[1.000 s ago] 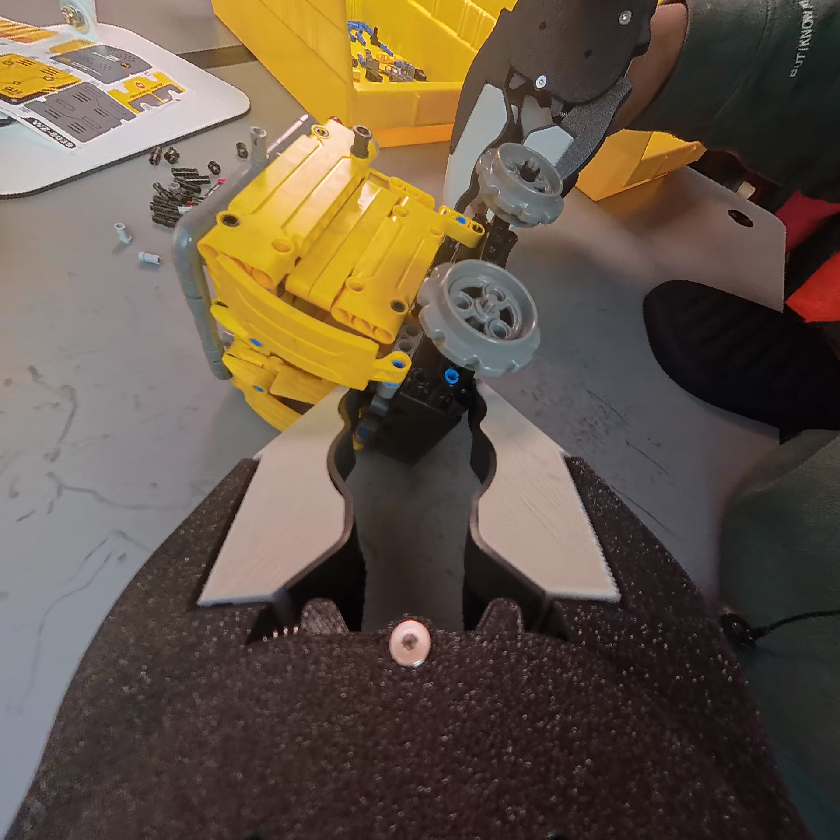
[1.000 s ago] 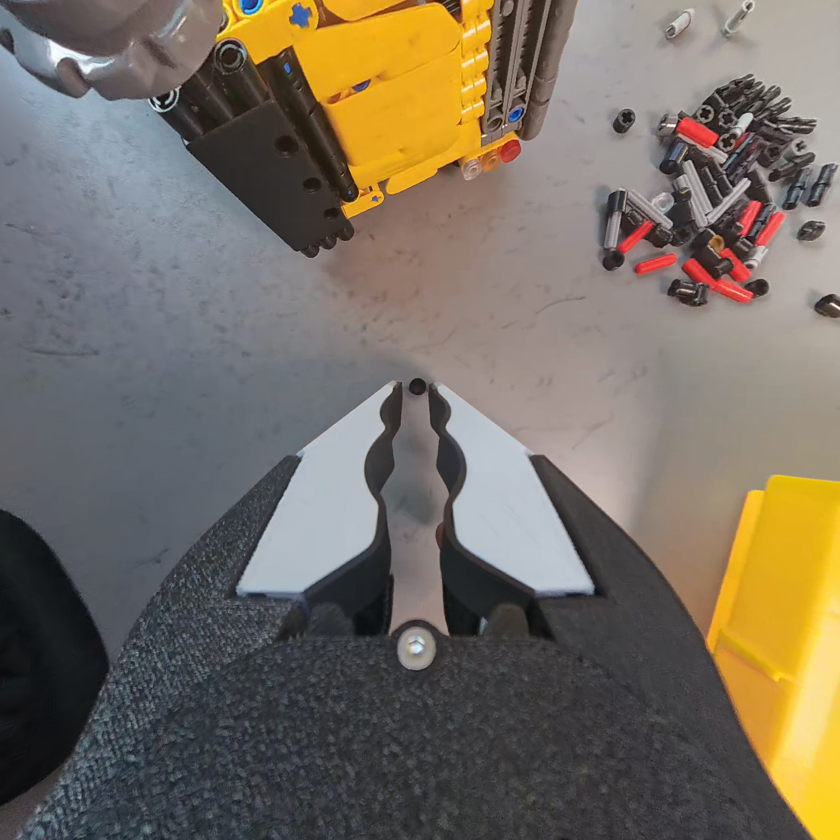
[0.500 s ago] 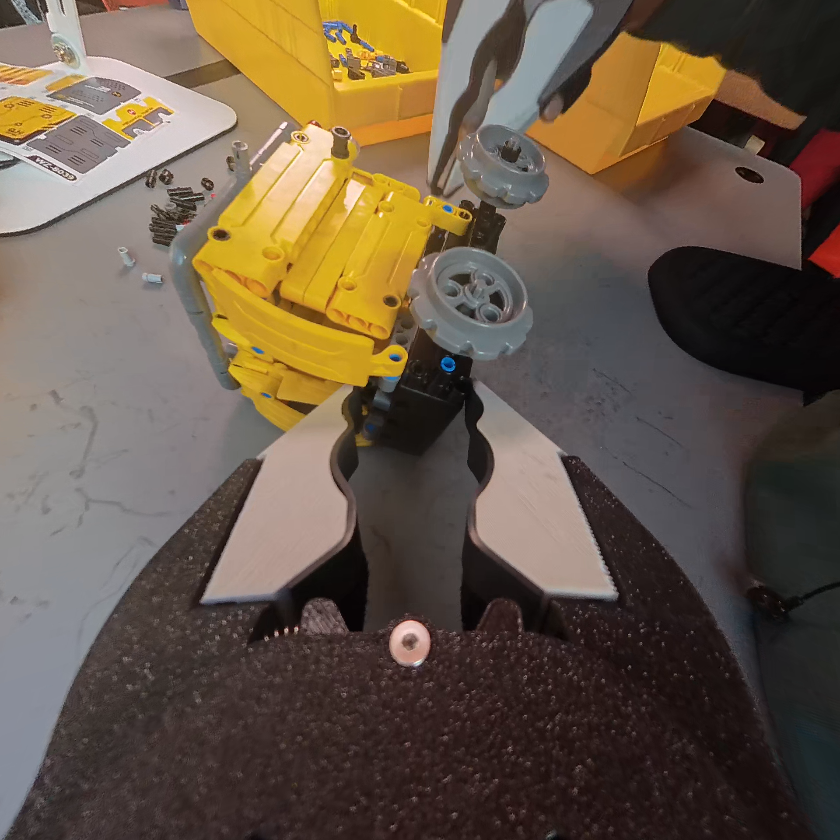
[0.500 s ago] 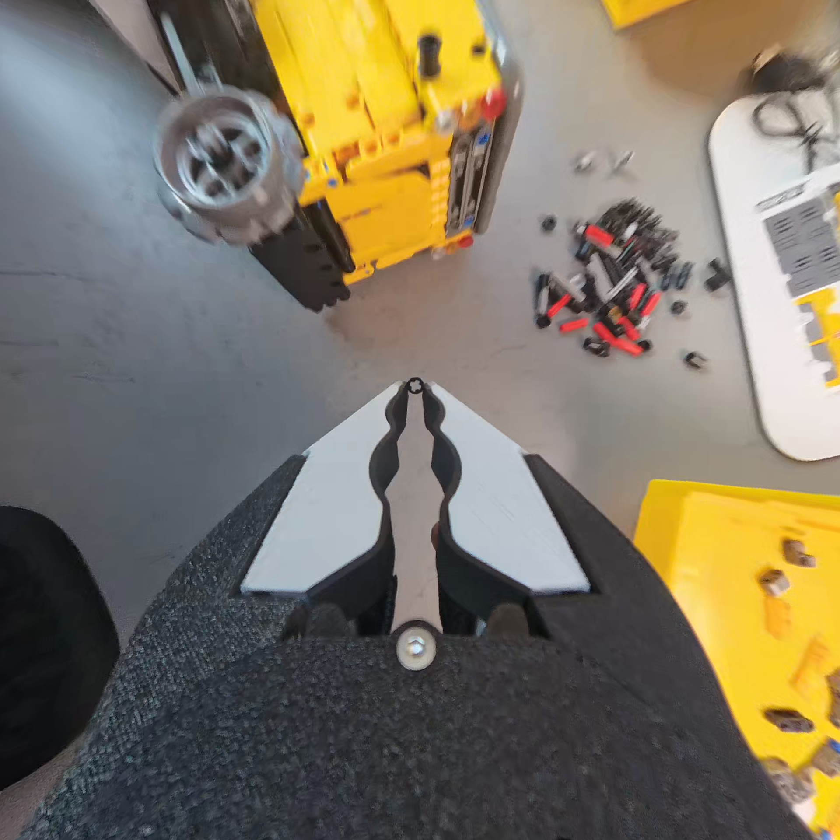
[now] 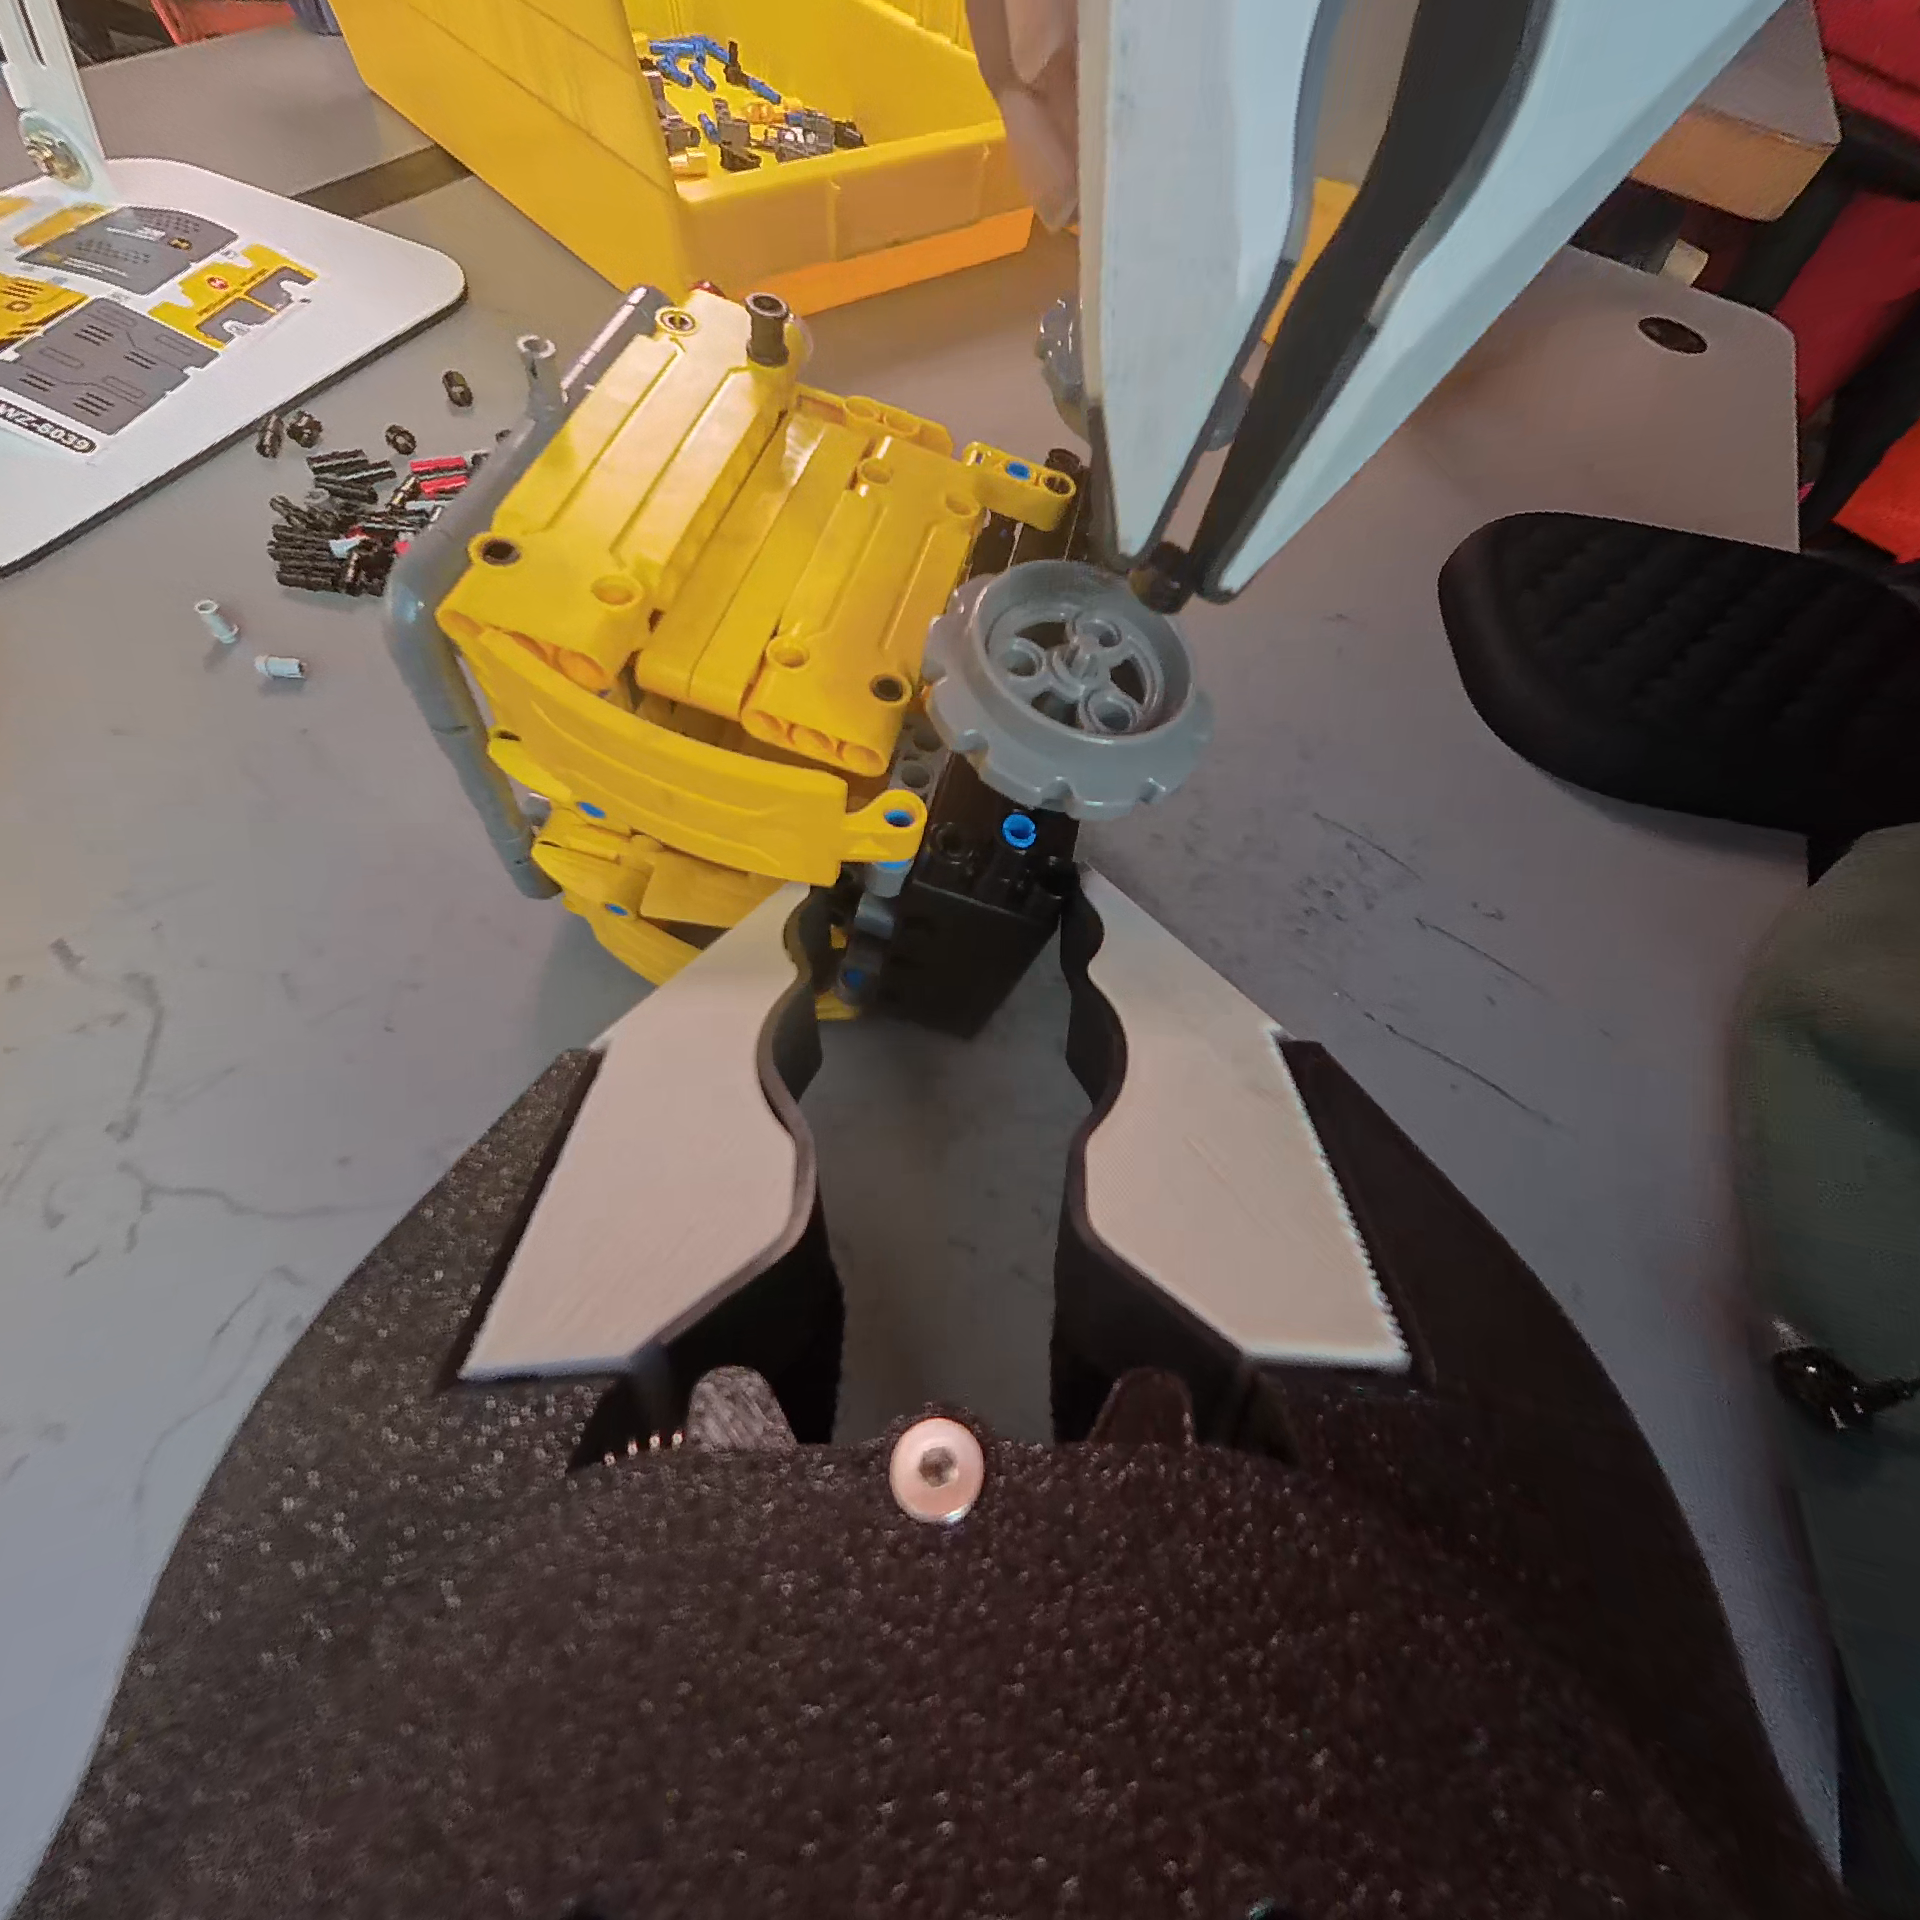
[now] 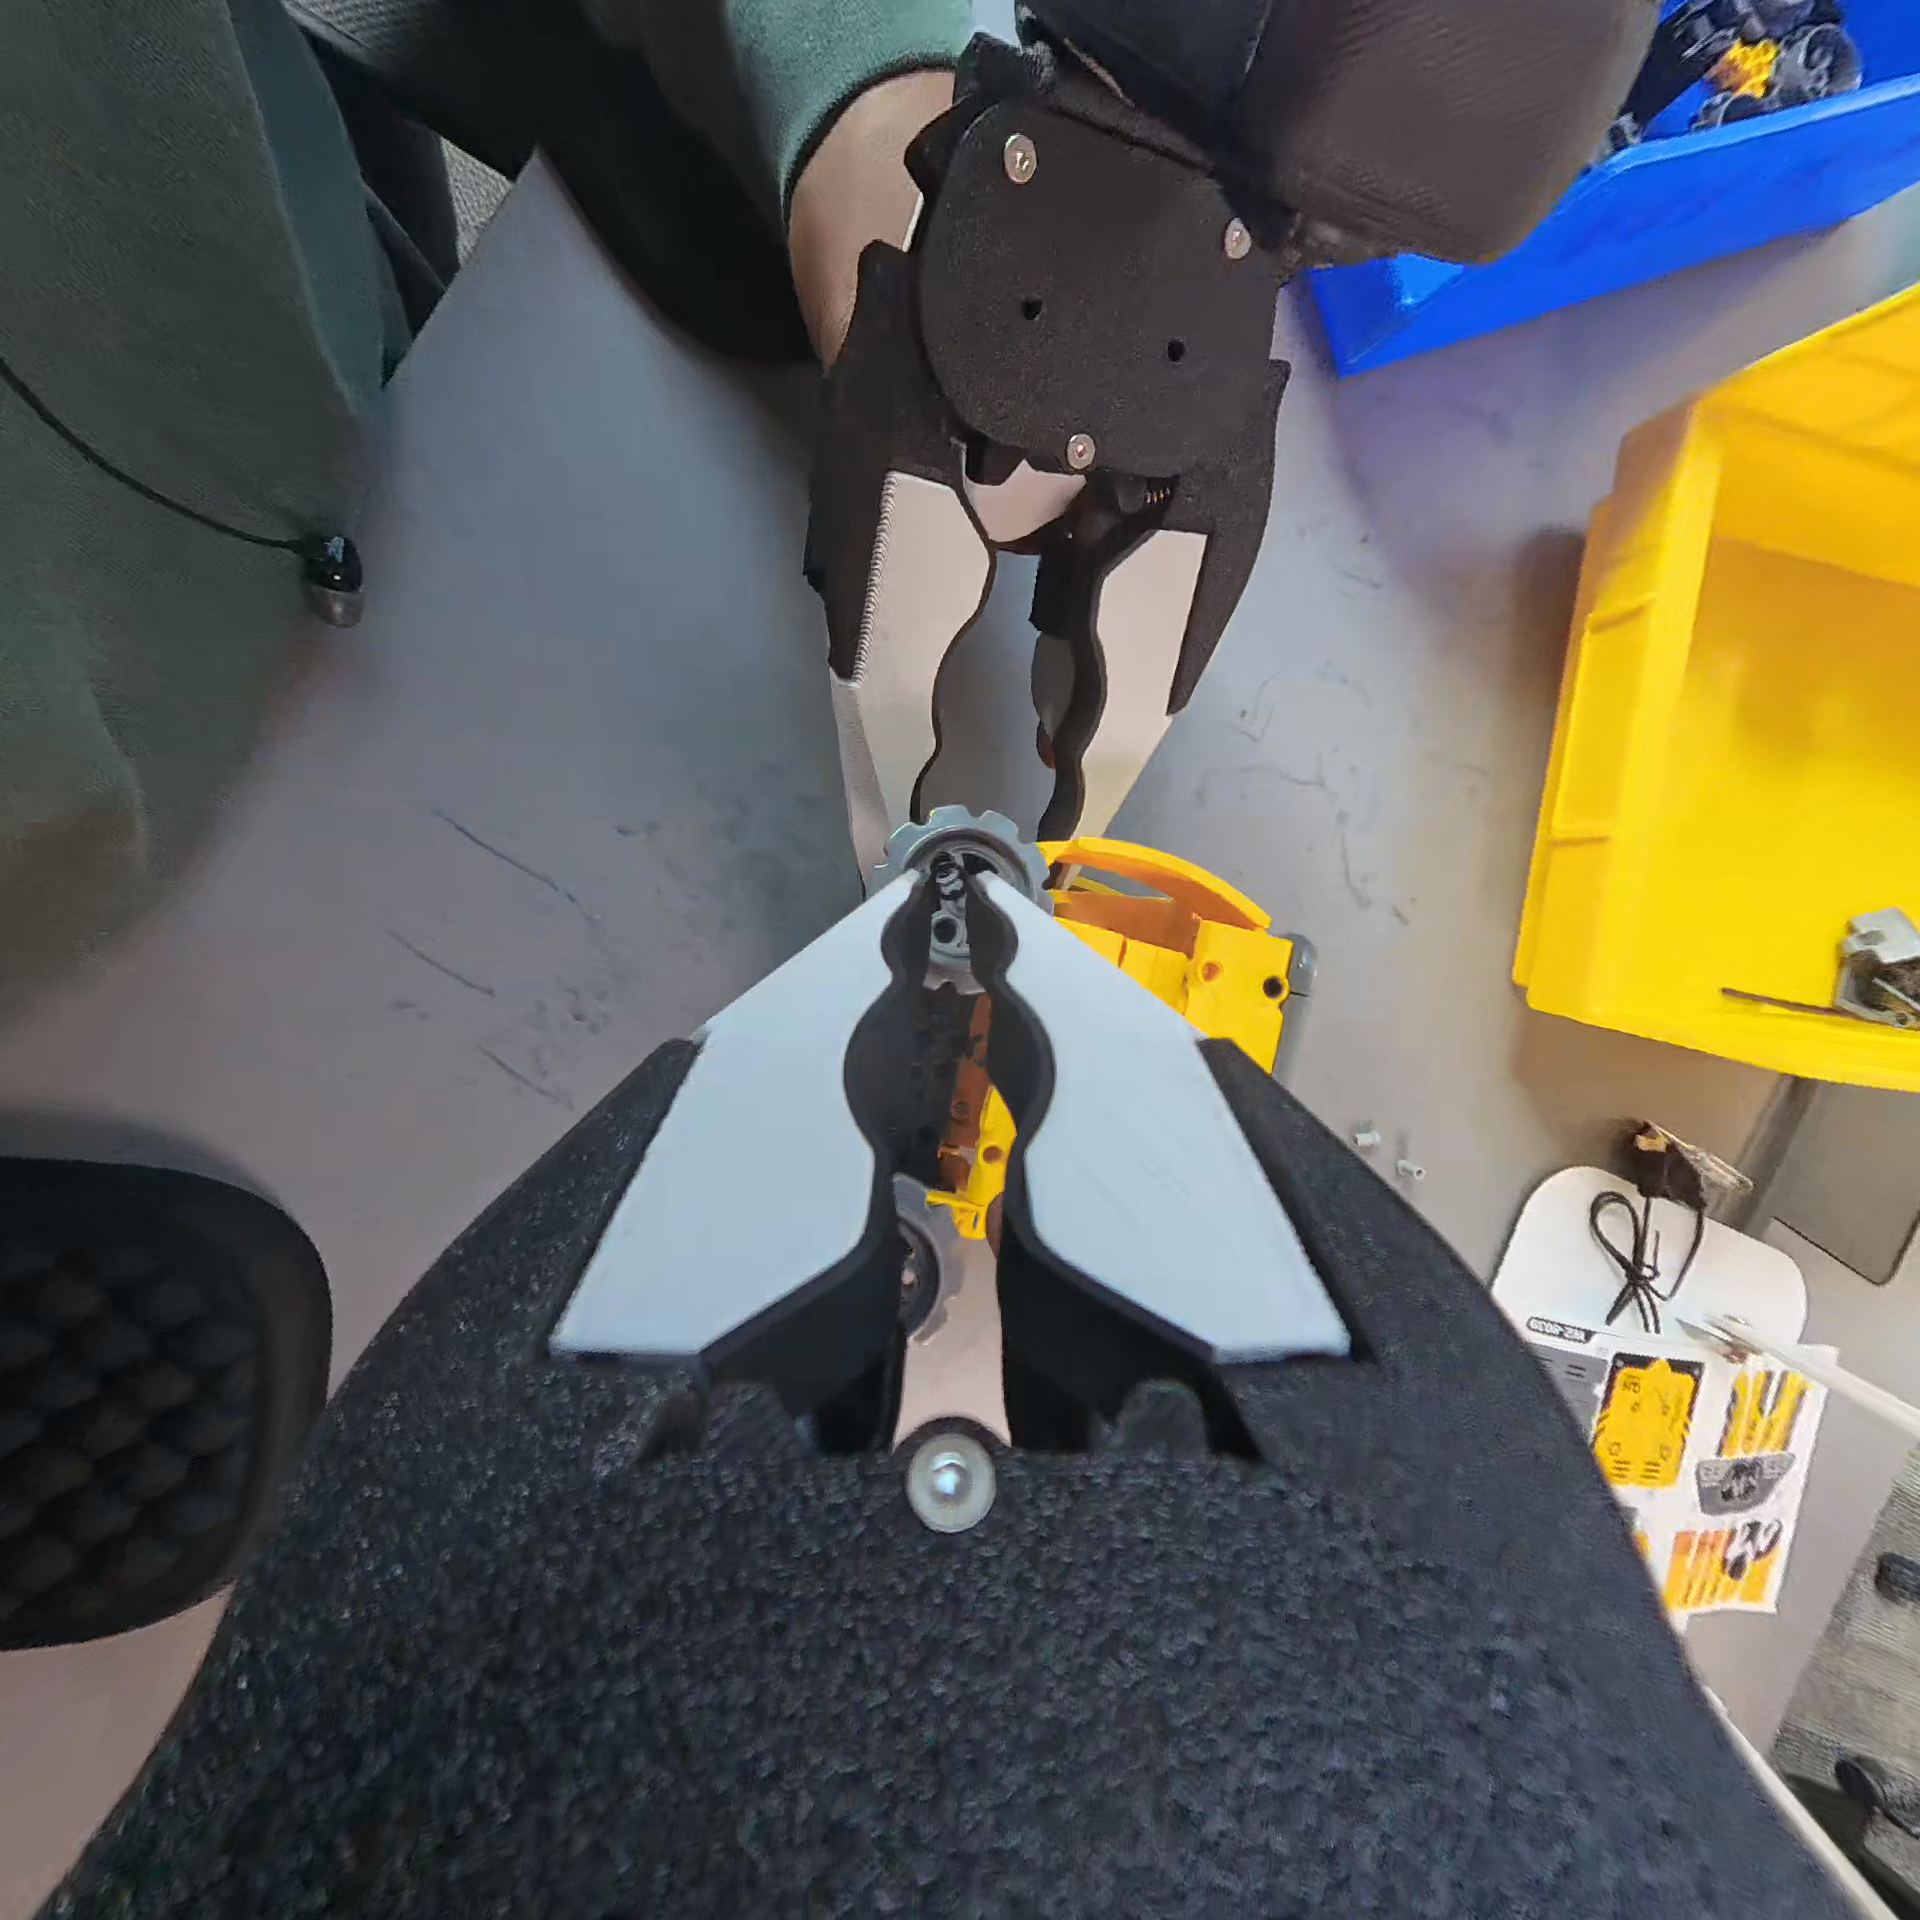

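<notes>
Toy truck (image 5: pixel 717 665) of yellow and black bricks, tipped on the grey bench (image 5: pixel 208 935), gripped at its black underside by left gripper (image 5: pixel 935 935), jaws clamped on that block. Loose pins (image 5: pixel 353 509) heaped just beside, sticker sheet (image 5: pixel 135 312) and yellow bin (image 5: pixel 727 135) beyond. Grey wheel (image 5: pixel 1070 696) at the right flank. Right gripper (image 5: pixel 1169 582) above its rim, jaws nipped on a small black peg (image 5: pixel 1164 577). Probably light, stiff, prone to popping apart; best held by the solid black frame.

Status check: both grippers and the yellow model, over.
Left gripper clamped on yellow model's black base. Right gripper pinching small black pin at grey wheel. Nothing in the way.
</notes>
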The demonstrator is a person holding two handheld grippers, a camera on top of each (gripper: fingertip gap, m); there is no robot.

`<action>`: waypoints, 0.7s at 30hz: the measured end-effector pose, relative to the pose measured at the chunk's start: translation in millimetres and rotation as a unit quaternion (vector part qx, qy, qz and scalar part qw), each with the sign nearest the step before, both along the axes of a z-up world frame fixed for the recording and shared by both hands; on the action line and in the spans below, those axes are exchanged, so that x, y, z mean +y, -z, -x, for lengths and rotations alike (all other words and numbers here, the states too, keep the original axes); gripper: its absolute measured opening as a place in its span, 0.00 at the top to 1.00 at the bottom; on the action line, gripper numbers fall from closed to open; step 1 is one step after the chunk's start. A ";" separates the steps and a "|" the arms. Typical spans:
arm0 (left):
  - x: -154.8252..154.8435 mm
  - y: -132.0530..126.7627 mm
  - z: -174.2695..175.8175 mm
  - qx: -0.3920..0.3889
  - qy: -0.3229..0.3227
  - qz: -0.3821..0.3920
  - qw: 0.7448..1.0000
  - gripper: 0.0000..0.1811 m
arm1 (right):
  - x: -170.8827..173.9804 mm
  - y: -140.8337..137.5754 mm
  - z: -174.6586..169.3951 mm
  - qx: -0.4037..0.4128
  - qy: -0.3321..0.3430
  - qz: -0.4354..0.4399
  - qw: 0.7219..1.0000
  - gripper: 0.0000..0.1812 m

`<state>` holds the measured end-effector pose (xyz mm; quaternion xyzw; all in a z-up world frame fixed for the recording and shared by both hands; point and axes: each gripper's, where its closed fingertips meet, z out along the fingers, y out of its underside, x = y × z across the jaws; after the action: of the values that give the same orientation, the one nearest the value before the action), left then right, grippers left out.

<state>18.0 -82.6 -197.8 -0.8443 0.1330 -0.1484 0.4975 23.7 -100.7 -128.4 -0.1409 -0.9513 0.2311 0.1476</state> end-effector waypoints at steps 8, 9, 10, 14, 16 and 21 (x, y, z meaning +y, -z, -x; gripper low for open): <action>-0.7 0.1 -0.3 0.000 -0.002 0.004 1.000 0.76 | 4.5 11.4 2.0 -0.031 0.021 -0.025 0.999 0.97; -0.6 0.1 -0.3 0.000 -0.002 0.004 1.000 0.76 | 4.6 11.5 2.0 -0.033 0.024 -0.025 0.999 0.97; -0.7 0.1 -0.4 -0.001 -0.002 0.004 1.000 0.76 | 4.4 11.6 2.1 -0.033 0.026 -0.026 0.999 0.97; -0.6 0.1 -0.4 -0.001 -0.003 0.005 1.000 0.76 | 4.4 11.7 3.7 -0.033 0.034 -0.031 0.998 0.97; -0.7 0.3 -0.4 -0.001 -0.003 0.005 1.000 0.76 | 4.4 12.6 3.3 -0.039 0.033 -0.033 0.998 0.97; -0.7 0.3 -0.5 -0.002 -0.004 0.006 1.000 0.77 | 4.1 13.7 3.3 -0.058 0.033 -0.051 0.996 0.97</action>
<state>18.4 -83.4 -198.1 -0.8477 0.1276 -0.1490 0.4929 20.3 -96.6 -142.1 -0.1772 -0.9637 0.1688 0.1070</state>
